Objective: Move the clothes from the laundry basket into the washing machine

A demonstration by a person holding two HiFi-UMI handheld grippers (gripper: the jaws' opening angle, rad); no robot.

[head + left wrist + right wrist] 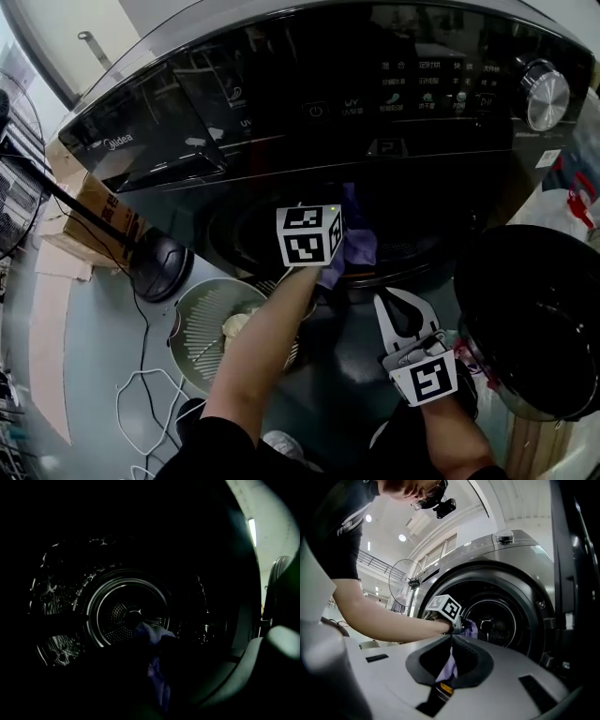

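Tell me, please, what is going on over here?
A person is loading the washing machine. The left tongs, shut on a purple cloth, are at the mouth of the drum. The right tongs hang shut, lower, in front of the opening. The laundry basket on the floor holds something pale.

left gripper view almost black inside the drum (126,616) — right one bright, edges bent.

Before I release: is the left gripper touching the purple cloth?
Touching. The left gripper view shows the purple cloth pinched between the shut jaws of the left gripper.
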